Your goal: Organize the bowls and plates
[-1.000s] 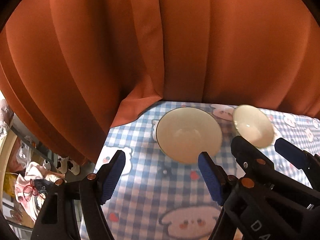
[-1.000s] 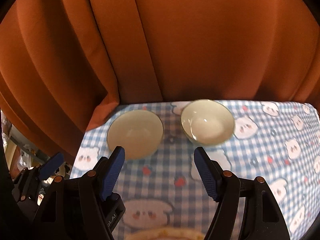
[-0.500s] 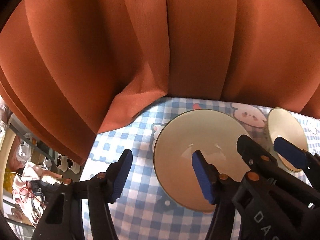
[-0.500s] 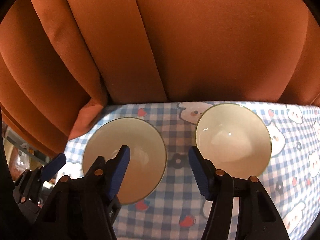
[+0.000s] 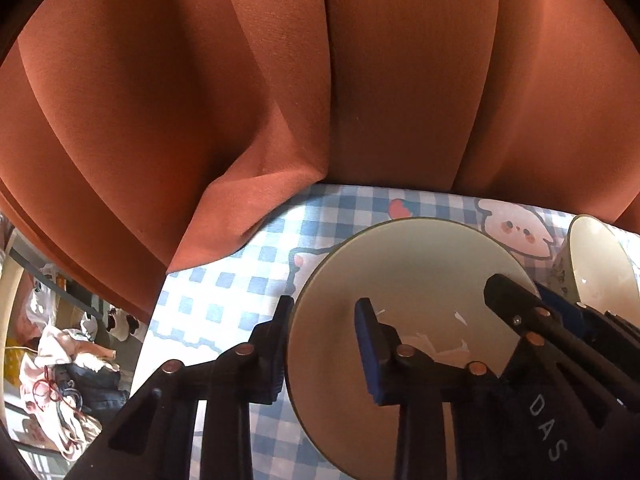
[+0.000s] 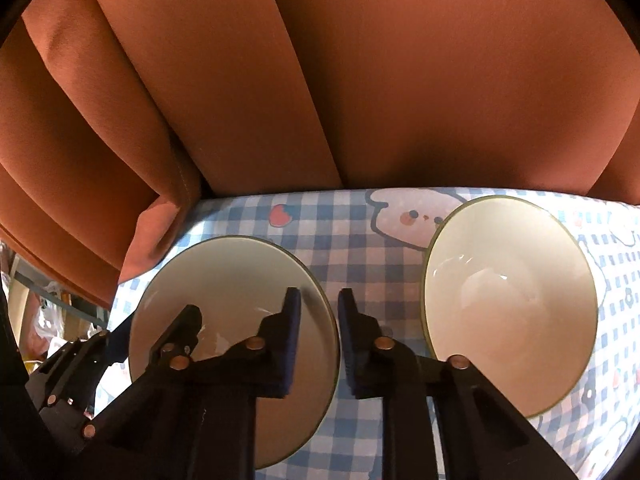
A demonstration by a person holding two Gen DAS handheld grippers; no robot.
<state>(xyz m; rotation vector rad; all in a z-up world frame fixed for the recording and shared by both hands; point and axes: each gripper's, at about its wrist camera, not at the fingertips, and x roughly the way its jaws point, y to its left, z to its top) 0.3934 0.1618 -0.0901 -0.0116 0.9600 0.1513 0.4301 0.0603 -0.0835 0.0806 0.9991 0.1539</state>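
Your left tongs (image 5: 324, 354) are clamped on the left rim of the left bowl (image 5: 420, 280): one finger sits outside the wall, the blue pad inside. Your right tongs (image 6: 318, 340) are clamped on the same bowl's right rim (image 6: 240, 280), left pad inside, right pad outside over the cloth. So both tongs have hold of one bowl, on opposite sides, jaws narrowed to the wall thickness.

That bowl sits on the tabletop (image 6: 360, 264), on a blue-checked cloth with cartoon prints, near the back left corner. It's cream inside with a thin dark rim. The second bowl (image 6: 508, 308), same look, stands just beside it to the right, apart, not touched by either tongs.

Orange curtain (image 6: 360, 80) hangs right behind the tabletop; its hem rests on the back left corner. Clutter on the floor (image 5: 60, 360) at left, blurry.
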